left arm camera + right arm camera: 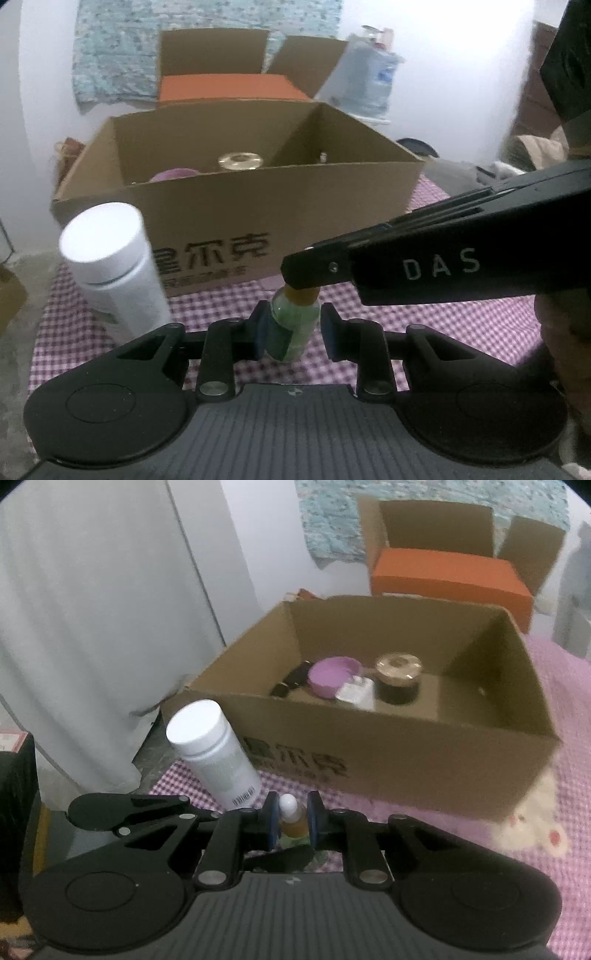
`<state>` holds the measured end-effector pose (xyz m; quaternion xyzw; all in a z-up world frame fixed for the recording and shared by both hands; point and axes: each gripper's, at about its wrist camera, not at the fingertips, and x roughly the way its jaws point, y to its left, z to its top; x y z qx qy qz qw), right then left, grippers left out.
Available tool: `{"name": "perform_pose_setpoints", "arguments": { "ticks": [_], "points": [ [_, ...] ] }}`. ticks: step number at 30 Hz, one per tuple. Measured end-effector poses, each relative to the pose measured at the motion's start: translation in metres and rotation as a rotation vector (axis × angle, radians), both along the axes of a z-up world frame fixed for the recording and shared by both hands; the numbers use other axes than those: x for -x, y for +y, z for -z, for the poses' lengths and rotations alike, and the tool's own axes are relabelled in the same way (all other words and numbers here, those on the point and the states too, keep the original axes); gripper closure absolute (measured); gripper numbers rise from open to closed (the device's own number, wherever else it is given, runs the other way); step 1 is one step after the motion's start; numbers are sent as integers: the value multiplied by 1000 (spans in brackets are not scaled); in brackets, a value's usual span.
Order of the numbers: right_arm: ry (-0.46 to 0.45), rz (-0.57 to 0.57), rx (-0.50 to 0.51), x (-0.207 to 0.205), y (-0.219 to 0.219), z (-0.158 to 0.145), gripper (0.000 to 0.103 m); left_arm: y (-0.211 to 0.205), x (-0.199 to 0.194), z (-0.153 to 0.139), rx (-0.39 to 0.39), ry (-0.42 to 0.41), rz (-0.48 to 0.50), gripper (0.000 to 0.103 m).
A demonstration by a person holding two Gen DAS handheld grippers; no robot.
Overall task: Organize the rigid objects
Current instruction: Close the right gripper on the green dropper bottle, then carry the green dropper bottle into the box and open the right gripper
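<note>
"DAS" in white letters on right tool body; Chinese characters "尔克" printed on cardboard box front.

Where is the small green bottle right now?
The small green bottle stands on the checked cloth before the cardboard box, right of the white bottle, between both grippers' jaws.

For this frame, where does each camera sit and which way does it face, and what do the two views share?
Left wrist: rides the left hand-held gripper, looking forward and down at the small green bottle and cardboard box; the right hand-held gripper crosses in onto the bottle's cap.
Right wrist: rides the right hand-held gripper, aimed down at the bottle's white tip, box beyond.
Shared: bottle, box, white canister, checked cloth.
</note>
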<state>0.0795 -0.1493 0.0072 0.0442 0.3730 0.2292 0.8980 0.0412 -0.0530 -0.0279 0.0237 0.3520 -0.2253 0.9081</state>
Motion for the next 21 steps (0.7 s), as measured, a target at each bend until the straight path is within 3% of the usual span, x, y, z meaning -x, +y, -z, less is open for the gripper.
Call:
{"name": "perform_pose_setpoints", "arguments": {
  "ticks": [9, 16, 21],
  "points": [
    [19, 24, -45, 0, -11, 2, 86, -17, -12, 13, -91, 0, 35, 69],
    [17, 18, -43, -2, -8, -1, 85, -14, -14, 14, -69, 13, 23, 71],
    [-39, 5, -41, 6, -10, -21, 85, -12, -8, -6, -51, -22, 29, 72]
  ]
}}
